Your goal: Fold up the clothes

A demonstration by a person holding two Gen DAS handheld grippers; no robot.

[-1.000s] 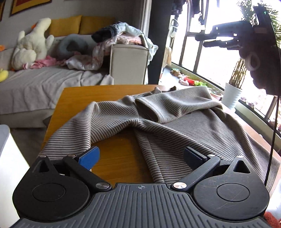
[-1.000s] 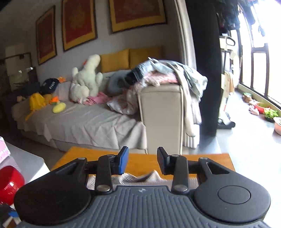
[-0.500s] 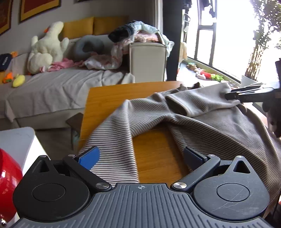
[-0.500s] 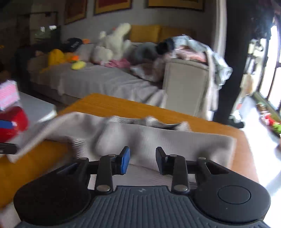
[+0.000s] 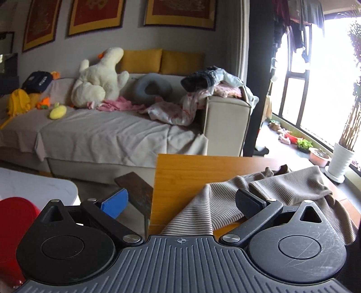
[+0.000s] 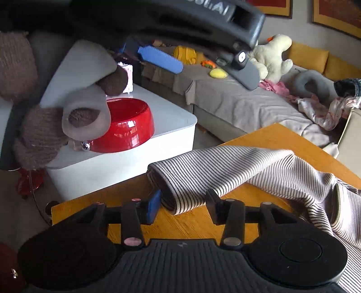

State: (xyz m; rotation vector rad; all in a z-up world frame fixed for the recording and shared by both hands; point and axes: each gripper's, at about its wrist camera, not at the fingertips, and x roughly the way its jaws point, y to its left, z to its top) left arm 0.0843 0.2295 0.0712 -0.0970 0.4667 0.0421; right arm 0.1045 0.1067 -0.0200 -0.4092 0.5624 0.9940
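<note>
A long grey sofa (image 5: 108, 135) is running along the far wall, carrying yellow cushions (image 5: 162, 60), a white plush duck (image 5: 99, 76) and heaped laundry (image 5: 209, 90). Red pictures in gold frames (image 5: 180, 11) are hanging above it. Daylight is pouring through tall windows (image 5: 327, 78) on the right, where a potted plant (image 5: 343, 148) is standing. A red bowl (image 6: 126, 126) is sitting on a white side table (image 6: 158, 115) at the near left.
</note>
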